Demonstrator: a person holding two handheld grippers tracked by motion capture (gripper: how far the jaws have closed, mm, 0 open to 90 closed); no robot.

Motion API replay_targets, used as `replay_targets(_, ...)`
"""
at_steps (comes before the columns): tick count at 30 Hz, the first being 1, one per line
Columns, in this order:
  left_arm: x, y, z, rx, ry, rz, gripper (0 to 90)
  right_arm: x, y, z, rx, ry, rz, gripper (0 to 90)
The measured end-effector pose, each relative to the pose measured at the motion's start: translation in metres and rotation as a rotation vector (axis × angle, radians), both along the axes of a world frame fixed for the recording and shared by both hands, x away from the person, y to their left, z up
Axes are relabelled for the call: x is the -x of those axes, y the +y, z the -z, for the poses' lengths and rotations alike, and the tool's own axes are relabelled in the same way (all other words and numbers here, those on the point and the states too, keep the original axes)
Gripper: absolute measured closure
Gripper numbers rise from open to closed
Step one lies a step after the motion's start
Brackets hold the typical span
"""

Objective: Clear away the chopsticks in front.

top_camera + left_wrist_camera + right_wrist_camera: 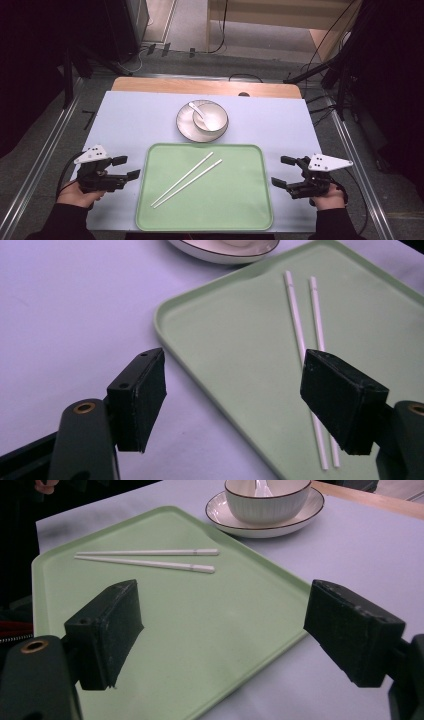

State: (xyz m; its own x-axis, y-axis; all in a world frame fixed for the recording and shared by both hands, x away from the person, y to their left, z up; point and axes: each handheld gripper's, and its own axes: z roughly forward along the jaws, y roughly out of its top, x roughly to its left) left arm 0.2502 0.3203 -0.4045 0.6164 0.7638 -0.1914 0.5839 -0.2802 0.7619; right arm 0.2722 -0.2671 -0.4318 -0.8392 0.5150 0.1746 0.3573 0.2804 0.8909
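Observation:
A pale green tray [240, 210] lies on the lilac table top, with two white chopsticks [187, 179] lying diagonally side by side in it. Behind it a white bowl [212, 120] with a white spoon [196, 110] stands on a saucer [184, 125]. My left gripper [126, 167] is open just left of the tray, its jaws straddling the tray's near corner [165, 320] and the chopsticks [300, 335]. My right gripper [284, 171] is open just right of the tray, facing the tray [210, 630], chopsticks [150, 559] and bowl [267, 497].
The table's wooden far edge [205, 87] shows behind the lilac cover. Metal rails run along both sides of the table, and cables lie on the floor beyond. Bare lilac surface [125, 125] lies left and right of the saucer.

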Motion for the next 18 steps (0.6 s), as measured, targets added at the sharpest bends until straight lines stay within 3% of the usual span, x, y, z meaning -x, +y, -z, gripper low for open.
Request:
replay_targets(4, 0.0, 0.011, 0.002, 0.001, -0.014, -0.032, 25.8, 0.0, 0.0, 0.0, -0.001, -0.003, 0.001, 15.8)
replay_targets(10, 0.002, 0.023, 0.006, -0.005, -0.032, -0.007, 23.7, 0.0, -0.001, 0.0, -0.004, -0.005, 0.0, 15.9)
replay_targets(18, 0.004, 0.033, 0.005, 0.03, -0.083, 0.009, 24.0, 0.0, -0.001, -0.001, -0.006, -0.007, 0.002, 15.9)
